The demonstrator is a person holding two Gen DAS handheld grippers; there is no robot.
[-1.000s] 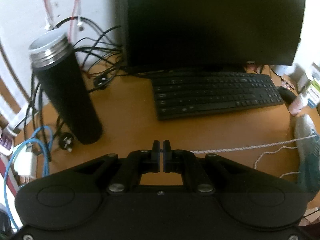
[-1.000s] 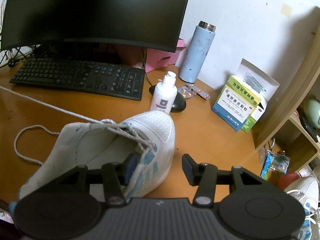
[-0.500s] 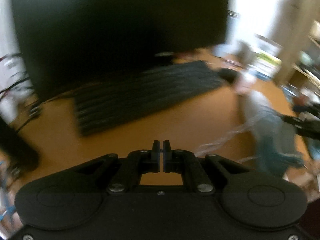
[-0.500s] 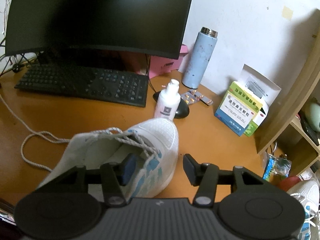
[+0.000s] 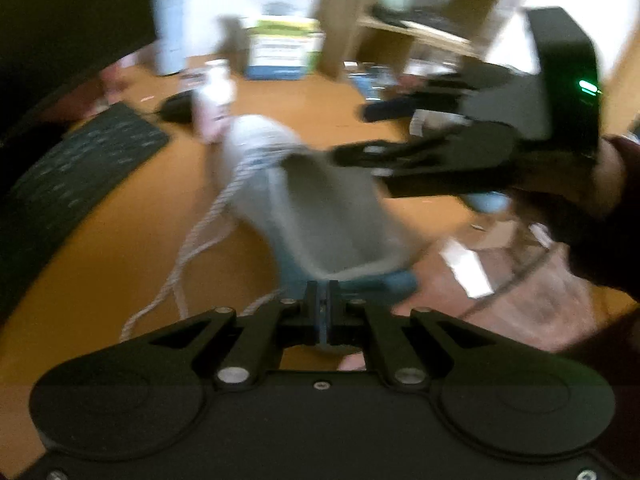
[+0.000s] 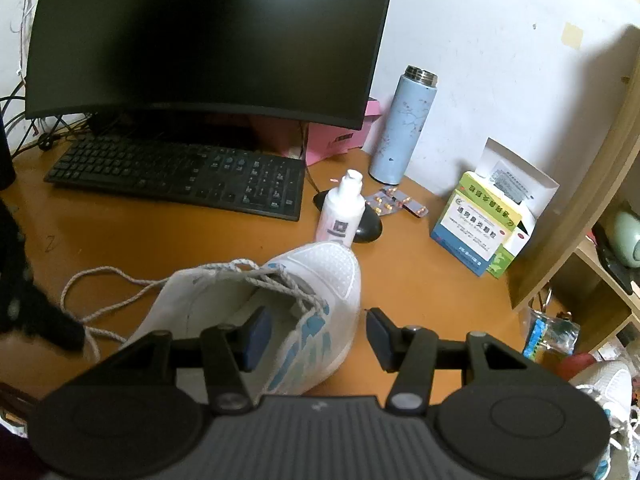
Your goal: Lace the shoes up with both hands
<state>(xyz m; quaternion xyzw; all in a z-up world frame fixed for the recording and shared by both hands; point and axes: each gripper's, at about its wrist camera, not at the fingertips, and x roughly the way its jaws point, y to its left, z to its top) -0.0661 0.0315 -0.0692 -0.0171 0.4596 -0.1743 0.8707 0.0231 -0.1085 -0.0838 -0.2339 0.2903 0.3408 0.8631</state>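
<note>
Shoe (image 6: 280,304), a white mesh trainer with blue side stripes, is laid on an orange-brown wooden desk (image 6: 168,248), toe pointed toward a small white bottle (image 6: 342,212) just beyond it. The right gripper (image 6: 314,338) is held about half open astride the shoe's right wall, one pad inside the opening and one outside; whether the pads press on the wall cannot be told, though the placement suggests the shoe is being steadied for lacing. A twisted white lace (image 6: 96,280), rope-like in texture, is threaded across the eyelets and spilled in loose loops on the desk to the left of the shoe. The left gripper (image 5: 322,304) is shut, with a strand of lace seen running toward its tips near the shoe's heel; blur hides whether that strand is pinched. A black keyboard (image 6: 180,176) and dark curved monitor (image 6: 200,36) are set behind the shoe.
</note>
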